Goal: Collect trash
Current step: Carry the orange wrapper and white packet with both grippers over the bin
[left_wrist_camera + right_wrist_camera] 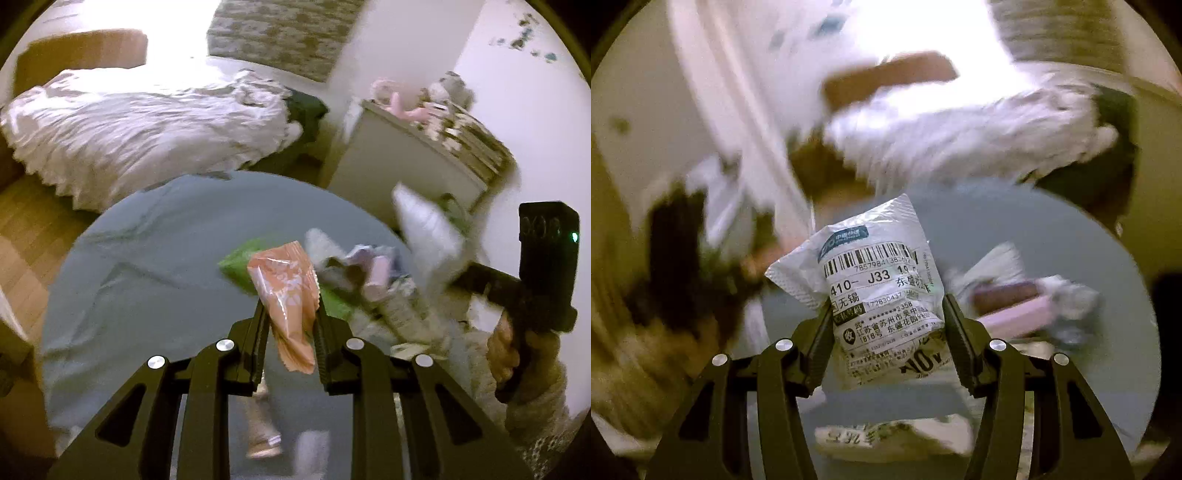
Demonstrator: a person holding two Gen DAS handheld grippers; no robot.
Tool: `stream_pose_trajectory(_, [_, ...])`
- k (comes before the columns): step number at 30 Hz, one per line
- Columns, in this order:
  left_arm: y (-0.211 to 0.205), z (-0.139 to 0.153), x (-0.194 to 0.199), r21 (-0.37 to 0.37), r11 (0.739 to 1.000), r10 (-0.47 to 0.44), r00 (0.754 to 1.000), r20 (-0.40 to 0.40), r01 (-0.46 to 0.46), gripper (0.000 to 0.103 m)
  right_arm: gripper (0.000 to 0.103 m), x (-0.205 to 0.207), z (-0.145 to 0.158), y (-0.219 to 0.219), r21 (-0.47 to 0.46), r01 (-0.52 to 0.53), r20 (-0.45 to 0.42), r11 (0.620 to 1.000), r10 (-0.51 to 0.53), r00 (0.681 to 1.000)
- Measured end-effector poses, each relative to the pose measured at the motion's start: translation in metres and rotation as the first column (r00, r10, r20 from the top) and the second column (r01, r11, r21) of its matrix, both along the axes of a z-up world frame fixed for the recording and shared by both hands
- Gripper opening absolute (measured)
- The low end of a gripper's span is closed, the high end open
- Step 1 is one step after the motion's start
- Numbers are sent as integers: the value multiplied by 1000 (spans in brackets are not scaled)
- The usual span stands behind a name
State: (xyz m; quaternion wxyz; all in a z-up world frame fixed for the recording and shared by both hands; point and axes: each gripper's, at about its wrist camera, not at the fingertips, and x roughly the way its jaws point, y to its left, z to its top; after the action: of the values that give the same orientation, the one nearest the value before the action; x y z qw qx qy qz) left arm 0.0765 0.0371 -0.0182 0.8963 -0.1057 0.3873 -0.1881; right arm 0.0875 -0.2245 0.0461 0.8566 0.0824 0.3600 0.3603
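My left gripper point(290, 314) is shut on an orange plastic wrapper point(286, 291) and holds it above a round grey table point(147, 258). On the table behind it lie a green wrapper point(240, 260) and a heap of crumpled packets point(365, 273). My right gripper point(884, 310) is shut on a white courier bag point(882, 295) with a barcode label, held above the same grey table point(1052, 236). In the left wrist view the right gripper's black body point(543, 266) shows at the right edge with the white bag point(424, 225) blurred.
A bed with a white ruffled duvet point(147, 125) stands beyond the table. A white cabinet point(406, 162) with toys on top stands against the right wall. Wooden floor point(29, 229) lies at the left. More packets point(1027, 299) lie on the table in the right wrist view.
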Motion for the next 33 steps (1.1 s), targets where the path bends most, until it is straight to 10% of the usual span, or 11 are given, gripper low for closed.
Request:
stream_pose_trajectory(7, [-113,26,27,-27,980,-196,978,64,198,24,57,-11,-5,-166,387,397,-14,832,-426,905])
stream_pose_trajectory(15, [-266,26,63,-38,904,-422,904,63,425,24,58,-25,-51,-281,391,675,-128,625,-690,713])
stream_pose_trajectory(33, [-362,-30,122,-18,884,-467,880,-88,467,27,64,-5,-94,-324,300,733,-118,611,-739,664])
